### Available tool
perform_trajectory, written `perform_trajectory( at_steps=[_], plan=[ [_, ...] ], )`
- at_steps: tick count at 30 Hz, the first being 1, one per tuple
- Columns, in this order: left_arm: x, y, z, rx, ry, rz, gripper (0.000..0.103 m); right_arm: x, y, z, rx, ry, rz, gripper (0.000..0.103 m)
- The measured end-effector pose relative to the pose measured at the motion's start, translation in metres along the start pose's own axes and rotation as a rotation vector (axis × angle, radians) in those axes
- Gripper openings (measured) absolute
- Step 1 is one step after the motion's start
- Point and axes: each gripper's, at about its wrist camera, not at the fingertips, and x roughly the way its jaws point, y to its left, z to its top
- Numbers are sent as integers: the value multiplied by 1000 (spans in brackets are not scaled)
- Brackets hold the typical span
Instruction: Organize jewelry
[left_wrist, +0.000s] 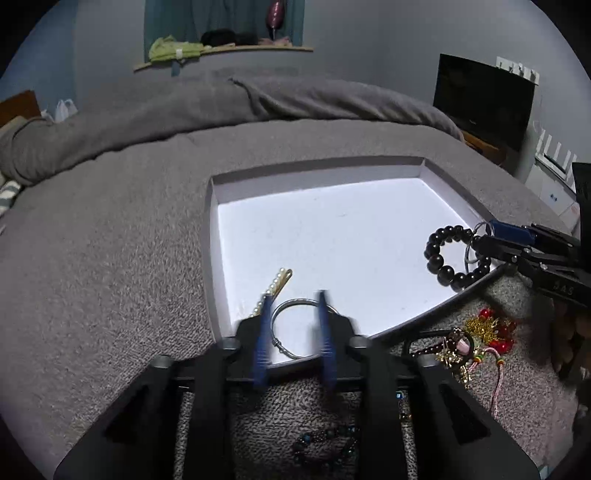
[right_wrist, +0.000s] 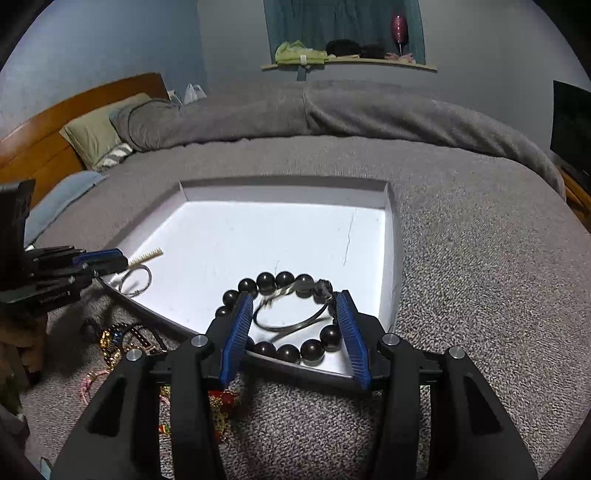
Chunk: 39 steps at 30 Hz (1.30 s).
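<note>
Bedroom in a home. Bed (right_wrist: 461, 229) with grey fleece blanket, rumpled grey duvet (right_wrist: 332, 110), olive pillow (right_wrist: 96, 133) against a wooden headboard (right_wrist: 55, 122). Blue-grey walls; teal curtain (right_wrist: 343, 22) above a window ledge (right_wrist: 347, 66) holding folded clothes. Dark television screen (left_wrist: 484, 96) on a low wooden stand at one side.
</note>
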Motion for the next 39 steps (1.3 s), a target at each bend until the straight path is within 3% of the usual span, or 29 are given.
perform_trajectory(
  at_steps=[1,3,7,21,28,39],
  plan=[
    [-2,-2,0,7,-9,4,54,-2,0,0,3,-8,1,53],
    [-8,-6,-1,27,-25,8,62,-5,-1,1,1,-19,0,53],
    [-18,-12,-1,42,-42,3,68,-14,0,1,-1,-47,1,56],
    [-40,-40,-19,81,-24,-79,68,-44,20,-14,-47,-69,15,58],
    [-40,-39,-30,71,16,-124,53,-46,38,-27,-88,-51,34,57],
    [-35,-62,-31,127,24,-165,53,-41,47,-48,-104,19,42,57]
  ],
)
